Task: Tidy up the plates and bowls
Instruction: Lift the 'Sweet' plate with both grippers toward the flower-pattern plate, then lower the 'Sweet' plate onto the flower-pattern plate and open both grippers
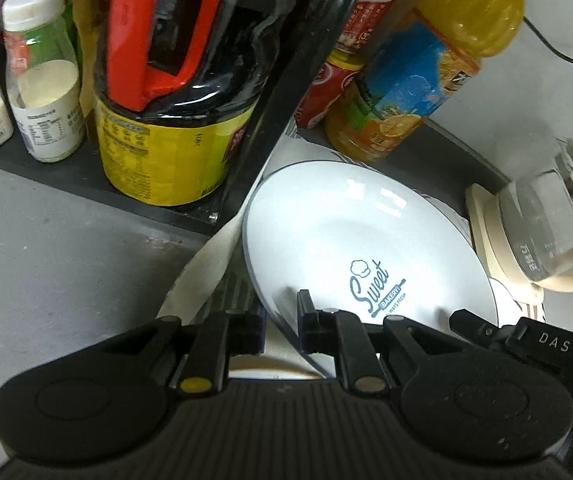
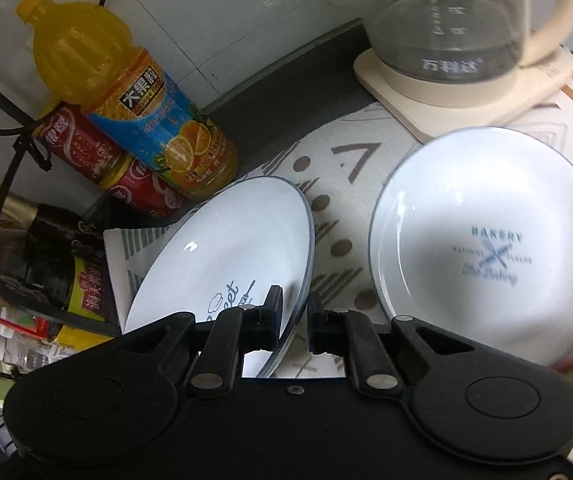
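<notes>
Your right gripper (image 2: 293,312) clamps rim of Sweet plate (image 2: 226,248), one finger on each face, plate tilted up off patterned mat (image 2: 338,184). Your left gripper (image 1: 282,320) straddles the plate's (image 1: 346,240) opposite edge; can't tell if clenched. Second plate (image 2: 486,248) lies beside it, in front of kettle (image 2: 454,40). Juice bottle (image 2: 138,100) behind Sweet plate.

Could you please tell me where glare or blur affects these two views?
Left wrist view: bright ceiling-light glare on the Sweet Bakery plate, glass kettle smeared at the edge. Right wrist view: small highlight on the same plate; the Bakery bowl print looks soft.
</notes>
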